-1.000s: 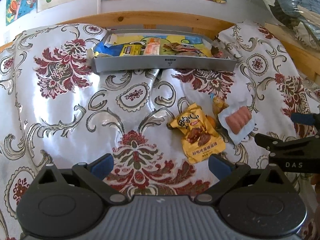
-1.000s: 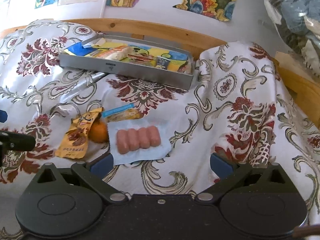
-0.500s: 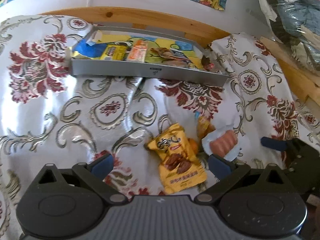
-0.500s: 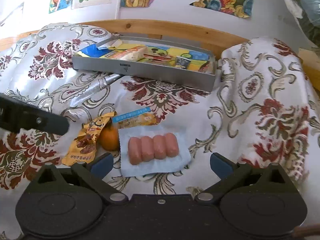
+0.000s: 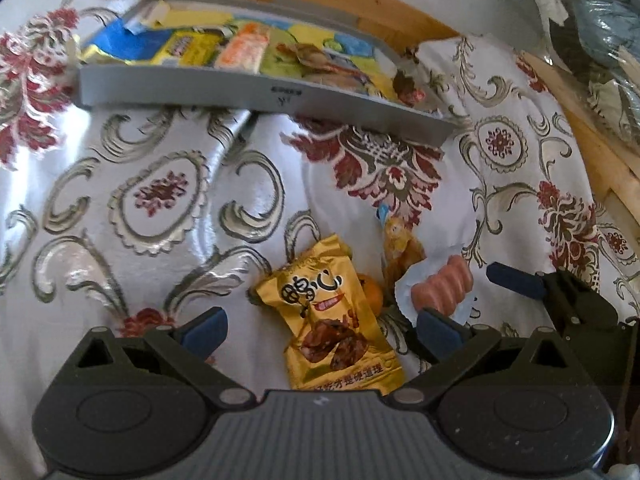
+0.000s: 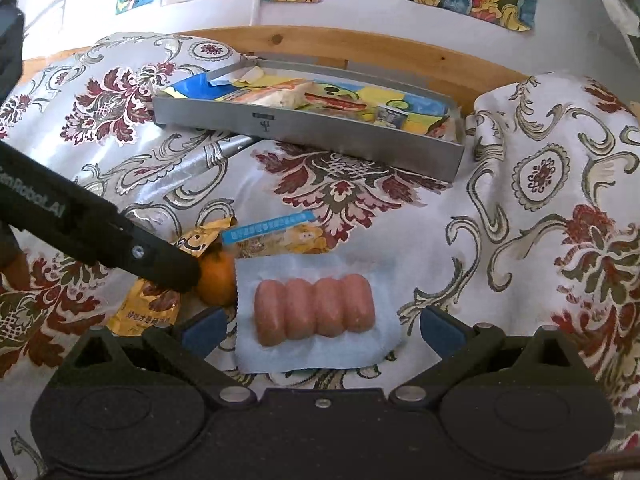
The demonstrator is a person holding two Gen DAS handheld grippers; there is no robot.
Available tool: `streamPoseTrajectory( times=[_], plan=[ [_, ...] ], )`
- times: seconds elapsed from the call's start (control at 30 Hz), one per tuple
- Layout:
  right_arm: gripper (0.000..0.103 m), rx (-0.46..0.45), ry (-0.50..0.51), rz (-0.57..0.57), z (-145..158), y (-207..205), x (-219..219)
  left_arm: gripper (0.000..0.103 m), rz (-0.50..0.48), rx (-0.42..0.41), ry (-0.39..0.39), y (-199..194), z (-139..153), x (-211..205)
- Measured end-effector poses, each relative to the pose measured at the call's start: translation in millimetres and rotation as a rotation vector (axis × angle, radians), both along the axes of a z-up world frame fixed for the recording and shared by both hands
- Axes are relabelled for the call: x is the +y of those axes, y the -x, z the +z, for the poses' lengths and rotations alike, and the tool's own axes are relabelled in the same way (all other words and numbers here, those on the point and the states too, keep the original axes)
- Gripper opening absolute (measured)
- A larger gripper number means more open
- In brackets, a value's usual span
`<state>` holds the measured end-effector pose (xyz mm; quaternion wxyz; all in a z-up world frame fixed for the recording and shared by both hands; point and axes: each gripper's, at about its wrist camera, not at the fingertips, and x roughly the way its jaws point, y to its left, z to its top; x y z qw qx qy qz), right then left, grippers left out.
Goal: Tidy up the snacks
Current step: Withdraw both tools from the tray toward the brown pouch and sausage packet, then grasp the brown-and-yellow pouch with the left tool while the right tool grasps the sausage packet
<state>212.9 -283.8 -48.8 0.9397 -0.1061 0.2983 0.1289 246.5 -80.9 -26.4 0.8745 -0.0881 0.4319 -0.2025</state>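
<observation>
"robot.ai" on left gripper [image 6: 176, 270] finger.

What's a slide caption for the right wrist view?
Open right gripper lined up on the sausage pack, beside an orange, with the snack tray behind on the floral cloth.

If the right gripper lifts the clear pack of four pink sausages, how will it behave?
The clear pack of four pink sausages probably stays fairly stiff where the sausages lie side by side. Its thin flat border looks floppy and maybe slippery. It seems light.
</observation>
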Motion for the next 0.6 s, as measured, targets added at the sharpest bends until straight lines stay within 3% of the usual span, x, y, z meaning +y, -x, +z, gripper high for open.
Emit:
streamPoseTrajectory(
  times=[0.37, 0.6],
  plan=[
    [0.102, -0.017, 0.025, 0.018, -4.7, -3.7, 5.3, 0.102, 0.0, 0.061, 0.032, -18.3, -9.1, -1.0],
    [0.102, 0.014, 0.006, 0.011, -7.8, -11.0, 2.2, 0.094, -0.033, 0.081, 0.016, -20.0, -10.6, -5.0]
  ],
)
